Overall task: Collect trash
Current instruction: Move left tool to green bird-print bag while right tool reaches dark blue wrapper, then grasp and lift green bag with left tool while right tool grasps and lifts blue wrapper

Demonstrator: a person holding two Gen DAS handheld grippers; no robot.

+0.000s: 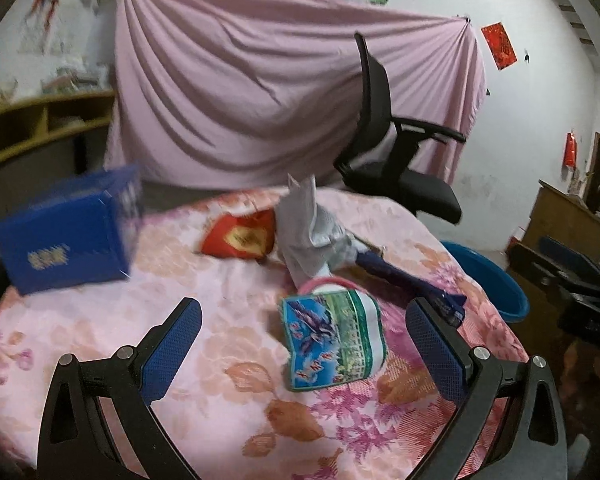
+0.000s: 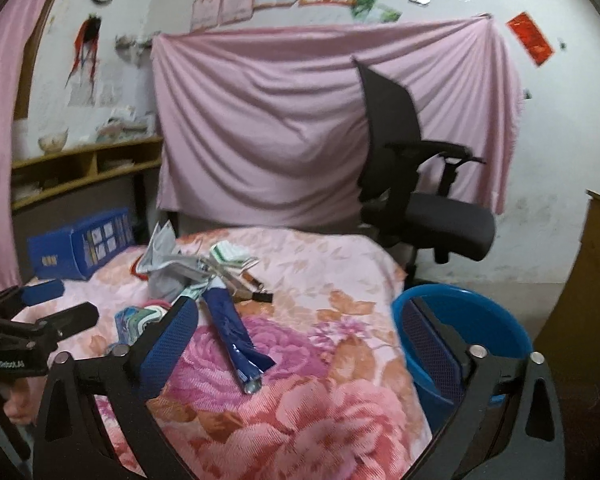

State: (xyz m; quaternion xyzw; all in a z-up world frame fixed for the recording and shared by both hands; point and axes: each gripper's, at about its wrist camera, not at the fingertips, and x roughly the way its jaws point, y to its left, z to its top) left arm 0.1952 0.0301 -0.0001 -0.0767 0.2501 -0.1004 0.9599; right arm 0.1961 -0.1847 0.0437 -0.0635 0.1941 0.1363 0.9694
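Trash lies on a table under a pink flowered cloth [image 1: 236, 352]. A blue-green printed bag [image 1: 332, 340] with a pink handle lies between my open left gripper's [image 1: 306, 328] fingers, untouched. Behind it are crumpled grey paper [image 1: 308, 228], a red packet [image 1: 240, 238] and a dark blue wrapper [image 1: 412, 280]. In the right wrist view the dark blue wrapper [image 2: 236, 332] lies just ahead of my open, empty right gripper [image 2: 300, 320]. The grey paper [image 2: 172, 268] and green-white paper [image 2: 232, 254] lie farther back. The left gripper [image 2: 48, 304] shows at the left.
A blue basin [image 2: 464, 336] stands beside the table's right edge, also in the left wrist view [image 1: 488, 280]. A blue box [image 1: 68, 232] sits at the table's far left. A black office chair [image 2: 412, 184] stands behind. A wooden shelf [image 2: 84, 168] is at left.
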